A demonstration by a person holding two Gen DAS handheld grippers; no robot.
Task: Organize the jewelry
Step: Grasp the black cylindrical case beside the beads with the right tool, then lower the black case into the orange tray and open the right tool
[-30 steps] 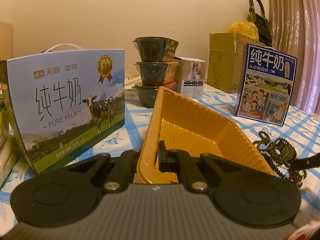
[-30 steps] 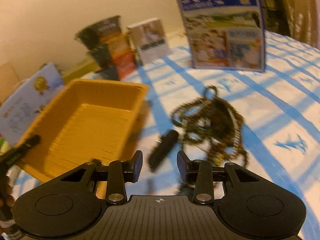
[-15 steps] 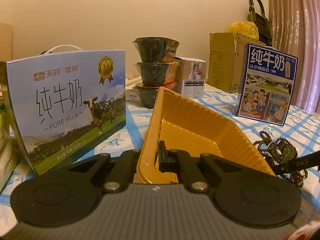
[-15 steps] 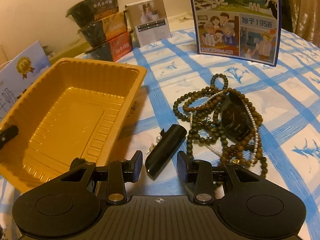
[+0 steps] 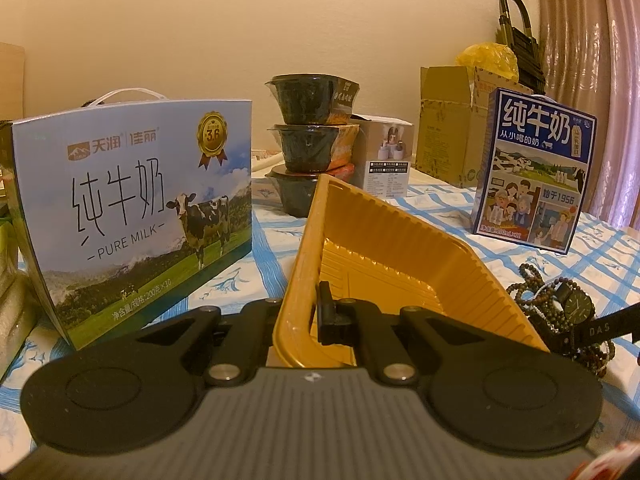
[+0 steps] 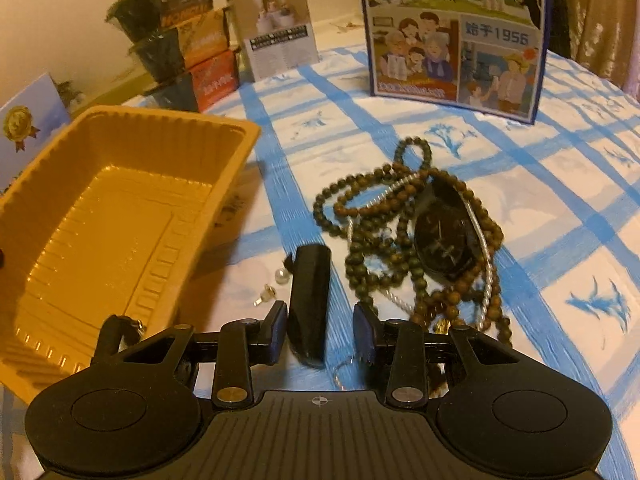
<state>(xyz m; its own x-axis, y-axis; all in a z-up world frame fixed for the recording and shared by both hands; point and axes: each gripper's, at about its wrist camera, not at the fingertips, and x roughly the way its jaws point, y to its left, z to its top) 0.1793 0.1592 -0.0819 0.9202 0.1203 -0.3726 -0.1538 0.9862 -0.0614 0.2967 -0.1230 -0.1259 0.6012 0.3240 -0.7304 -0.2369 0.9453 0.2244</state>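
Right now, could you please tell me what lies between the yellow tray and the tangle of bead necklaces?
In the right wrist view, a black strap and a pearl earring lie on the tablecloth between the yellow tray and bead necklaces.

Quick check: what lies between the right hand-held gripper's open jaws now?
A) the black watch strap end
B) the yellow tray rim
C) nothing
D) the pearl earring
A: the black watch strap end lies between the open jaws of the right hand-held gripper, not yet clamped.

Beads [image 6: 404, 236] right of tray [image 6: 120, 184]
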